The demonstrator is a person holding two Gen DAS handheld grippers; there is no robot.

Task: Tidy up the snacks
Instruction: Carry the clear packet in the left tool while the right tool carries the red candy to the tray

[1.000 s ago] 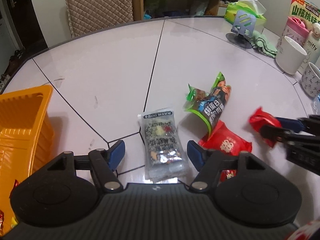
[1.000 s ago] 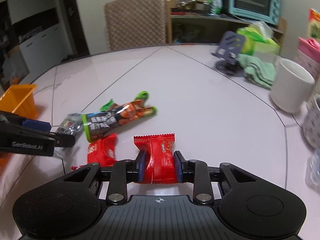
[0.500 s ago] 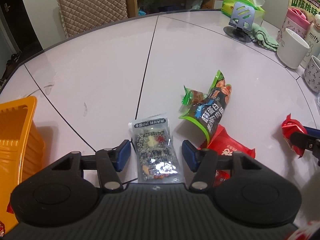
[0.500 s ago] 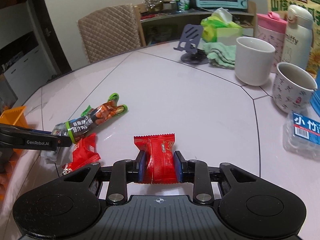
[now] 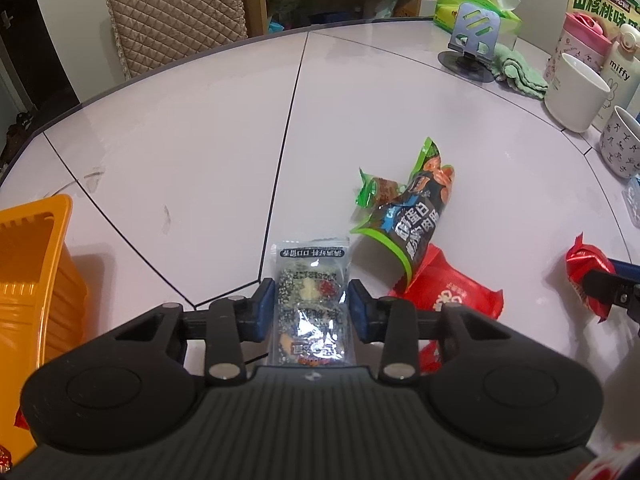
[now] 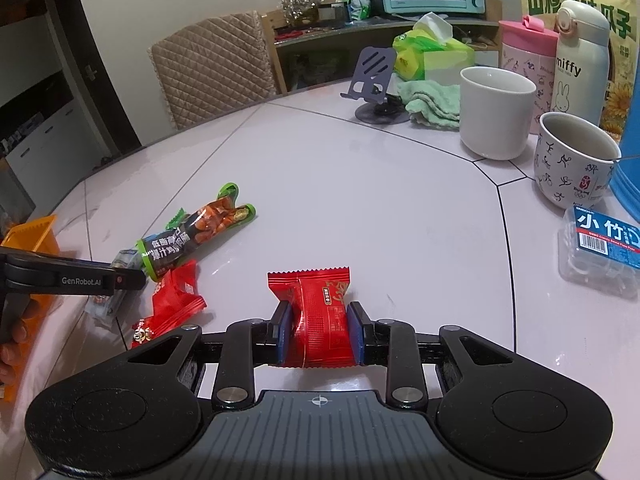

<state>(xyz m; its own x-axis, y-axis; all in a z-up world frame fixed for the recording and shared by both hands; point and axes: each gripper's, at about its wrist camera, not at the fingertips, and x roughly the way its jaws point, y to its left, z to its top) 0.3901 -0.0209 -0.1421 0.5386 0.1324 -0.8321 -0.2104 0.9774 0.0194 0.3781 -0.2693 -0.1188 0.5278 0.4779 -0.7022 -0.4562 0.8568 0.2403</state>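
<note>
Between the blue pads of the left gripper (image 5: 311, 312) lies a clear packet (image 5: 311, 300) of seeds and nuts, flat on the white surface (image 5: 200, 128). A second ago those pads stood wide on either side of it; they have since drawn in until both touch its edges, so the gripper looks clenched on the packet, though the packet has not yet left the surface. The orange basket (image 5: 28, 280) sits close on the left, with a few wrappers showing in it, and is the likely place for the packet next.

The right gripper (image 6: 318, 330) stays clamped on a red candy packet (image 6: 316, 312), as it was a second ago, now carried off to the right, apart from the pile. Left on the surface are a long green-and-black snack bag (image 5: 412, 216), a small green-wrapped sweet (image 5: 376, 192) touching its far side, and another red packet (image 5: 444, 292) partly tucked under the bag's near end.

With both grippers loaded, two snacks are ready to go and three remain. The clear packet is slick and thin, so a lift may let it slip or droop.
</note>
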